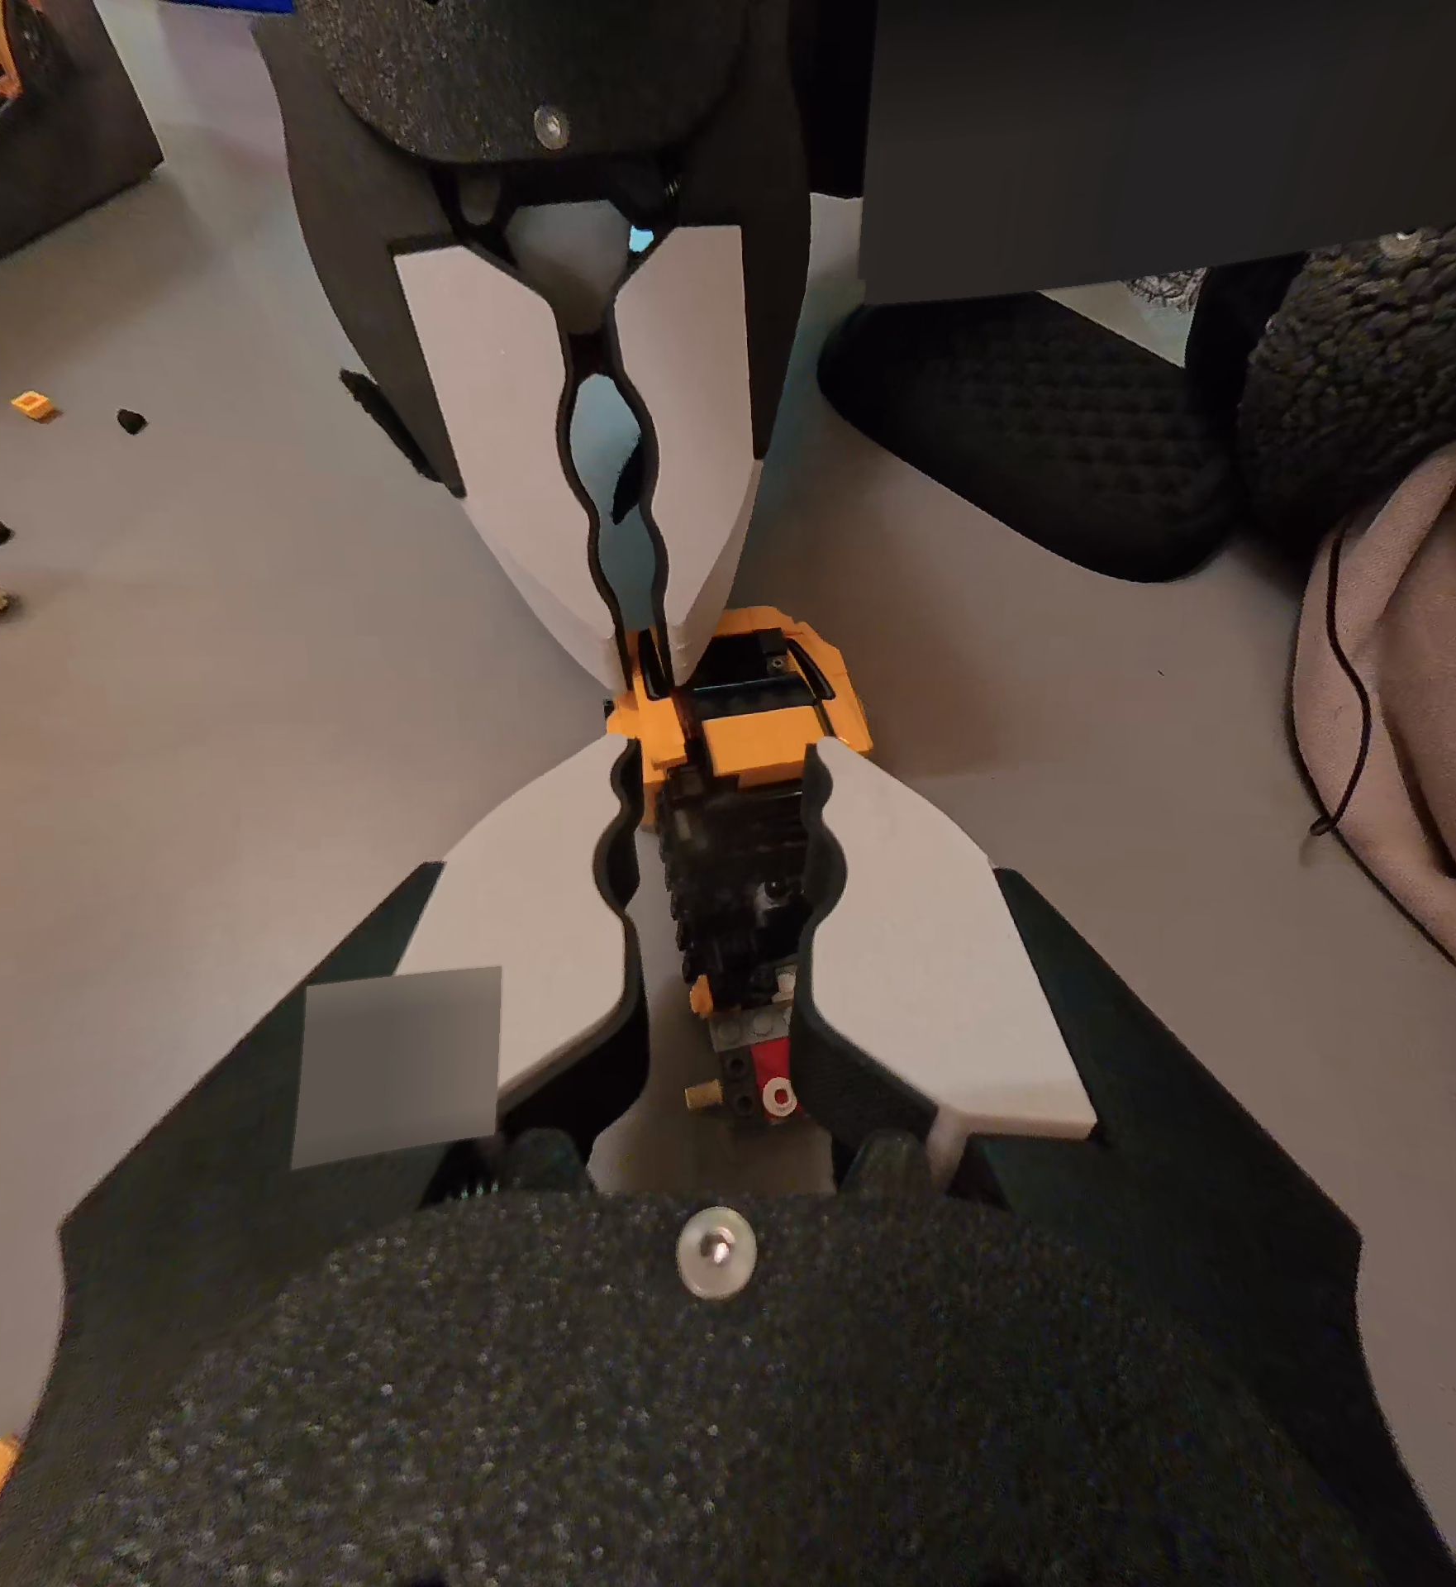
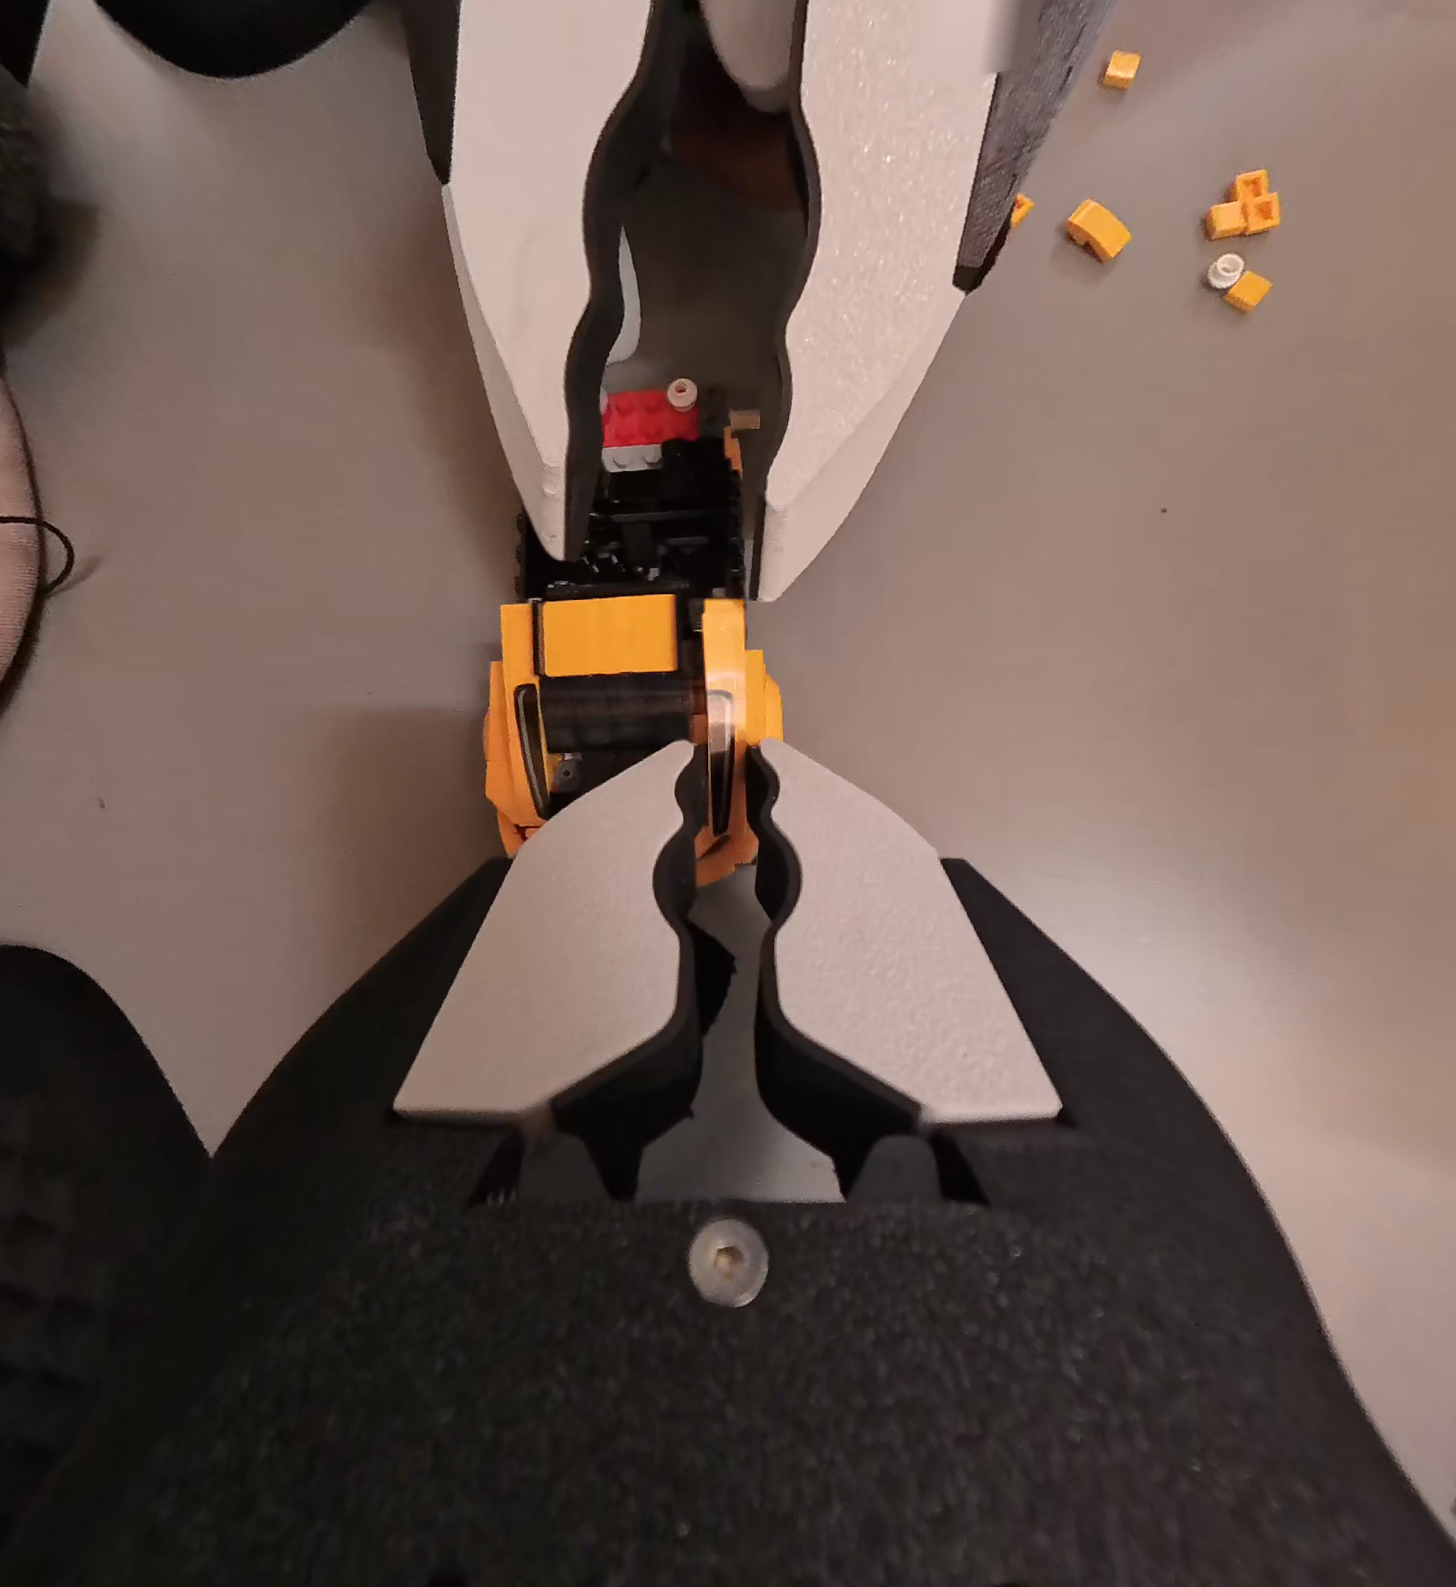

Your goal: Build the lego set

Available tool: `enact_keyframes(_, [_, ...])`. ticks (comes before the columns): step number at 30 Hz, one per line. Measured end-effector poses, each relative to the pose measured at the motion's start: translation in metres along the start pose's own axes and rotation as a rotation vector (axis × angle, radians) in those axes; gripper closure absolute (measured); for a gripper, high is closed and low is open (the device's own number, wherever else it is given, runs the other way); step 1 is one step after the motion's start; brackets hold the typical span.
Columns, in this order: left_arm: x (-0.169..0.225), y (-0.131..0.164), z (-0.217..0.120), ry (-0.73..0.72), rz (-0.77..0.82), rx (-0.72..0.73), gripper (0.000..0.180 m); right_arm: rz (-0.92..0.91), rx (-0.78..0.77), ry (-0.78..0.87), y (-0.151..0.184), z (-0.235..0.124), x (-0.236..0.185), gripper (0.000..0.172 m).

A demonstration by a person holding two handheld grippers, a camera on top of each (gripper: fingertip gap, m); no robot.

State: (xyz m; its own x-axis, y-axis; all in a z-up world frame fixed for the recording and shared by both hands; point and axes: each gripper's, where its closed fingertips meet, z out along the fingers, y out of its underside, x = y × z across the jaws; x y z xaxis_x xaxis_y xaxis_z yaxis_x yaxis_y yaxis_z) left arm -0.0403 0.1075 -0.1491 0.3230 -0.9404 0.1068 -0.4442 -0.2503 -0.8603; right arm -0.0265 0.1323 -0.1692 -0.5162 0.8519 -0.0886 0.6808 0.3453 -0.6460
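A toy brick car point(image 1: 759, 730) with an orange body and a black chassis lies on the grey table point(image 1: 278, 730); it also shows in the right wrist view point(image 2: 604, 635). My left gripper point(image 1: 718, 760) is open and straddles the black chassis. A strip of table shows between its left pad point(image 1: 617, 824) and the car. My right gripper point(image 2: 720, 756) is shut on the car's thin orange side panel point(image 2: 724, 653) with its dark window strip. The right gripper point(image 1: 647, 661) comes in from the far side, facing my left gripper. Red and grey bricks point(image 1: 772, 1065) sit at the car's near end.
Loose orange bricks point(image 2: 1240, 215) lie at the upper right in the right wrist view. An orange tile point(image 1: 33, 404) and dark bits lie at the left. A dark box point(image 1: 21, 129), a black textured object point(image 1: 1051, 446) and pinkish cloth with a cord point(image 1: 1411, 687) border the area. The tips of one gripper are about 4 centimeters away from the tips of the other. The black textured object point(image 1: 1051, 446) is about equally far from each gripper, around 20 centimeters. It is also in sight in the right wrist view point(image 2: 17, 1165).
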Motion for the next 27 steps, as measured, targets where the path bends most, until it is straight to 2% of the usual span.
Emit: enact_keyframes(27, [0.0072, 0.0015, 0.0045, 0.000, 0.045, -0.037, 0.146, 0.003, 0.003, -0.045, -0.0067, 0.0024, -0.0034, 0.163])
